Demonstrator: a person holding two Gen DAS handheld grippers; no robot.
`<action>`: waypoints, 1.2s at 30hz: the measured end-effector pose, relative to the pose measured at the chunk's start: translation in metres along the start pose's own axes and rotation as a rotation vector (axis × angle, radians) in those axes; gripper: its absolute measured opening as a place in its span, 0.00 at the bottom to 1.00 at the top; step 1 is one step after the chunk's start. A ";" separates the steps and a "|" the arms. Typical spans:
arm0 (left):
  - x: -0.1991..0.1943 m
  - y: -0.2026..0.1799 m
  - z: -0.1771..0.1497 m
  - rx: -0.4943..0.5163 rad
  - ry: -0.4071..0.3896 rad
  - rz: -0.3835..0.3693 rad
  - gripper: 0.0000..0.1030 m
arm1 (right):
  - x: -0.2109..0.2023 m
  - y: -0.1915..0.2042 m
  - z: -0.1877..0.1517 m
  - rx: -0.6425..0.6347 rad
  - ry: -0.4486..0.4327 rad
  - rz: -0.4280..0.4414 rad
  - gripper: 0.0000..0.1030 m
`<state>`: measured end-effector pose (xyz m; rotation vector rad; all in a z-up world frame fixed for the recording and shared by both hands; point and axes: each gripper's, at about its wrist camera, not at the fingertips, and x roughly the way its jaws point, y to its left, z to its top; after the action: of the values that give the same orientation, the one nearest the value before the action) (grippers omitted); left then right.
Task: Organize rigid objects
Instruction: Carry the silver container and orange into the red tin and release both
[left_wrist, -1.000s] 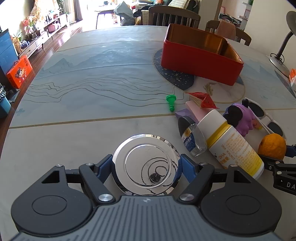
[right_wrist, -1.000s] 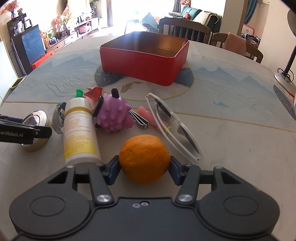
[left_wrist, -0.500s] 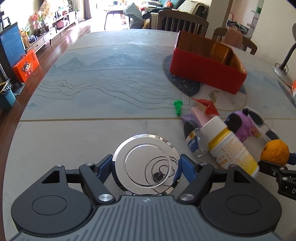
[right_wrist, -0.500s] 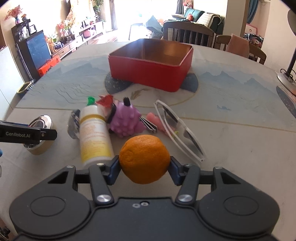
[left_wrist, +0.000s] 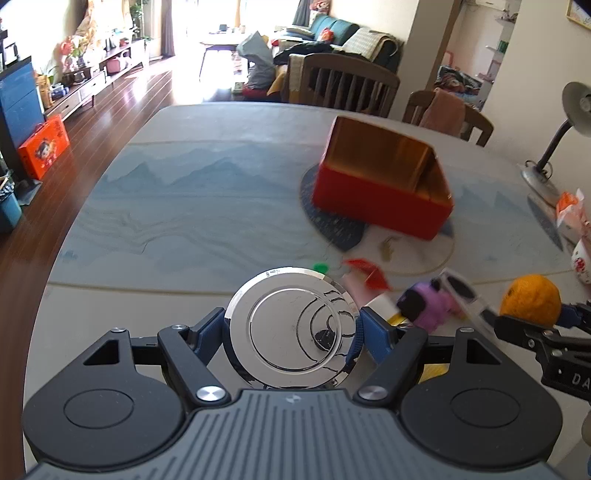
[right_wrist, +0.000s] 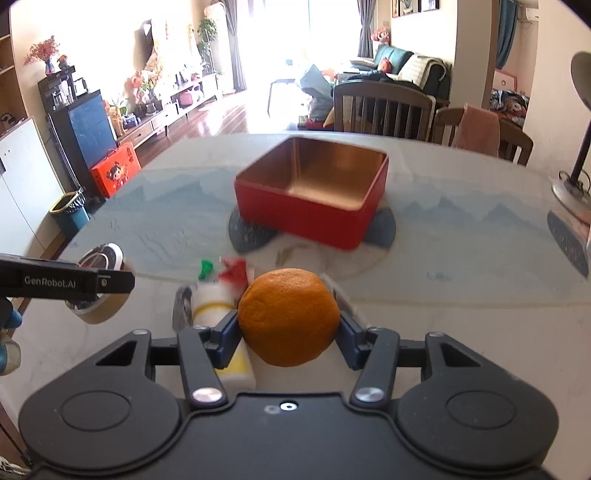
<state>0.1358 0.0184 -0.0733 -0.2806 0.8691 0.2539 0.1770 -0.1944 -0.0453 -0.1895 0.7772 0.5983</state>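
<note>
- Orange (right_wrist: 289, 317) sat clamped between the blue pads of my right gripper (right_wrist: 289, 326), jaws about half open around it, held clear above the table (right_wrist: 461, 325).
- My left gripper (left_wrist: 291, 332) gripped a round mirrored tin (left_wrist: 291, 326) by its rim, jaws spread wide on it.
- Below and beyond my fingers lay a white bottle with a yellow band (right_wrist: 212, 299), a purple toy (left_wrist: 430, 304), white sunglasses (left_wrist: 460, 286), a red paper scrap (left_wrist: 371, 273) and a small green piece (right_wrist: 206, 267).
- Farther off stood the red box (right_wrist: 314, 195), open-topped, its gold inside holding nothing I could see.
</note>
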 end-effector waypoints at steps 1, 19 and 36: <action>-0.001 -0.002 0.005 0.001 -0.006 -0.010 0.75 | -0.001 -0.002 0.006 -0.002 -0.007 0.000 0.52; 0.040 -0.047 0.113 0.064 -0.050 -0.063 0.75 | 0.039 -0.042 0.097 -0.055 -0.056 -0.023 0.52; 0.147 -0.090 0.193 0.080 -0.025 -0.045 0.75 | 0.125 -0.065 0.126 -0.161 -0.002 0.027 0.52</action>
<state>0.3938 0.0161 -0.0572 -0.2217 0.8454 0.1798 0.3598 -0.1454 -0.0484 -0.3271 0.7311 0.6869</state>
